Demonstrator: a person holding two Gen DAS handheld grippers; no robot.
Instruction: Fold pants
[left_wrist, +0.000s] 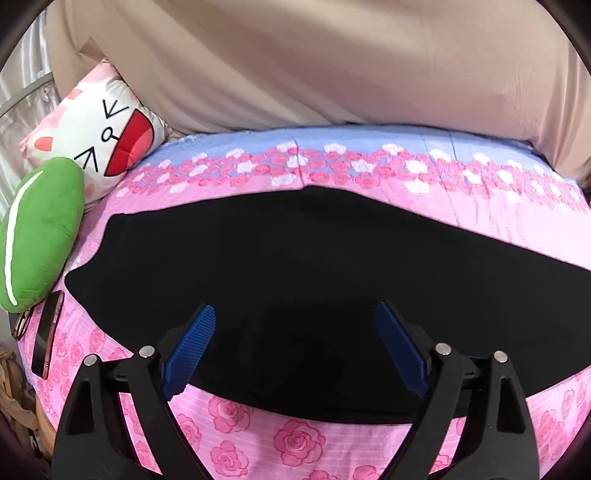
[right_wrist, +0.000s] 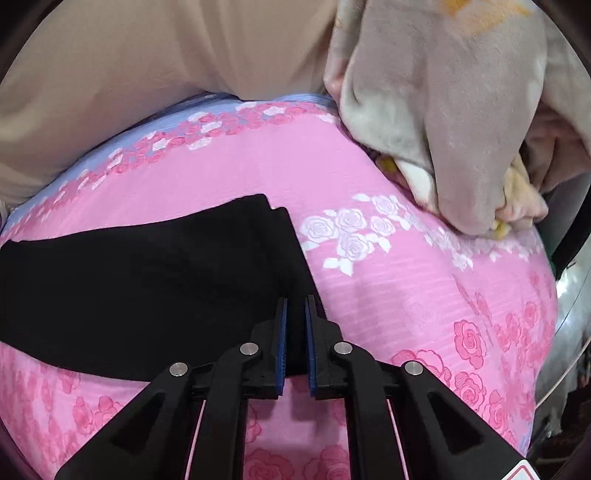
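Note:
Black pants lie flat across a pink rose-print bed sheet, legs stacked one over the other. My left gripper is open wide, its blue pads over the waist part near the front edge, empty. In the right wrist view the leg ends of the pants lie left of centre. My right gripper is nearly shut, its pads a narrow gap apart over the hem edge; whether cloth is pinched I cannot tell.
A cat-face pillow and a green plush lie at the left, with a phone beside them. A beige curtain hangs behind the bed. A crumpled beige blanket lies at the far right of the sheet.

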